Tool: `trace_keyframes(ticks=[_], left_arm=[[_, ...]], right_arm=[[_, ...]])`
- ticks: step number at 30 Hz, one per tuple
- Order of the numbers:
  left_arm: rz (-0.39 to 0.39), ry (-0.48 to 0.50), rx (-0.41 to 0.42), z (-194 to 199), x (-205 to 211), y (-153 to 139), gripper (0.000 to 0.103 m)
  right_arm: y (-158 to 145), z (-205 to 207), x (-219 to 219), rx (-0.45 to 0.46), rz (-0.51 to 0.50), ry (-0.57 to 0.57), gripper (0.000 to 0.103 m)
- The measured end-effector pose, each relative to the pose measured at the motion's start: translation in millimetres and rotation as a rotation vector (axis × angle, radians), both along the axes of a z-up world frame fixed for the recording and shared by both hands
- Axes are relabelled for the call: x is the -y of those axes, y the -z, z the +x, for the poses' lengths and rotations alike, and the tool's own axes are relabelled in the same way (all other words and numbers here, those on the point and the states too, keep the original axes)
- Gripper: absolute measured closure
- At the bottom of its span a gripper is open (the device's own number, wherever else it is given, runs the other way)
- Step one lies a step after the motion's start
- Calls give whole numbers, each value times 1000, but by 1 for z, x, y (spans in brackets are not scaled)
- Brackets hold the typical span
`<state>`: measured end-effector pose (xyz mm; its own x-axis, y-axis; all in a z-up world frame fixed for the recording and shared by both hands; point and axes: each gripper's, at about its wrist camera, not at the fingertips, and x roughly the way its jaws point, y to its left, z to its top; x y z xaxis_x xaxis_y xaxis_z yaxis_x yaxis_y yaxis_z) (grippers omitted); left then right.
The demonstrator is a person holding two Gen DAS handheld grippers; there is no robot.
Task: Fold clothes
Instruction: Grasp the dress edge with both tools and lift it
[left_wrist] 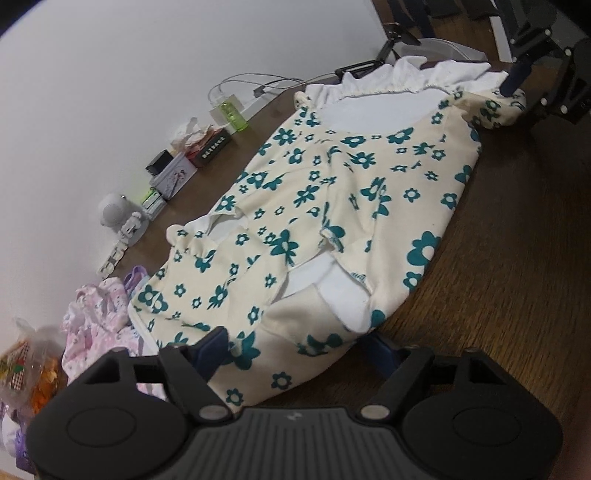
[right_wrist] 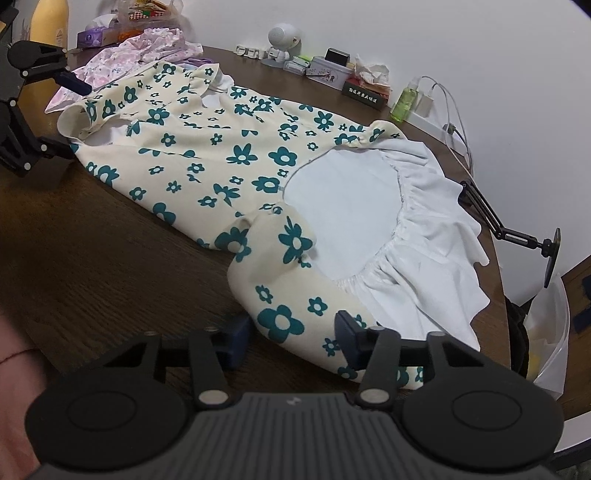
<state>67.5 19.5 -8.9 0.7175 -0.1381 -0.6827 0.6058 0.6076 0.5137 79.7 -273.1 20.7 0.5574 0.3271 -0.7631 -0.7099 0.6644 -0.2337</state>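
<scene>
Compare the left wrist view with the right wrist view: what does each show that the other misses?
Only the left wrist view shows the left tongs straddling the floral garment's hem. Only the right wrist view shows the yellow bottle, the wide white ruffle spread flat, and the right tongs astride a sleeve. Both share the garment, the green bottle, the white figurine and the pink clothes.

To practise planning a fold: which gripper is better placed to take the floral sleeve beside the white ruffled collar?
Right. The right gripper already straddles that sleeve next to the collar. The left gripper sits at the opposite end of the garment.
</scene>
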Motion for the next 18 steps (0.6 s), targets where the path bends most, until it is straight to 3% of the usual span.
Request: trace_keyframes(ticks=[1, 3, 8, 11, 18], left_arm=[[10, 7, 2, 0, 1, 1, 34], [29, 20, 5, 0, 3, 3, 56], [62, 37, 10, -2, 6, 7, 95], [24, 11, 6, -3, 4, 1, 96], [-5, -35, 10, -3, -3, -19, 97]], right_arm=[[0, 0, 0, -1, 0, -1, 60], [0, 1, 0, -4, 0, -1, 68], [0, 3, 1, 4, 0, 12, 94], [-3, 3, 2, 19, 1, 14, 100], [-22, -3, 8, 103, -39, -12, 101]])
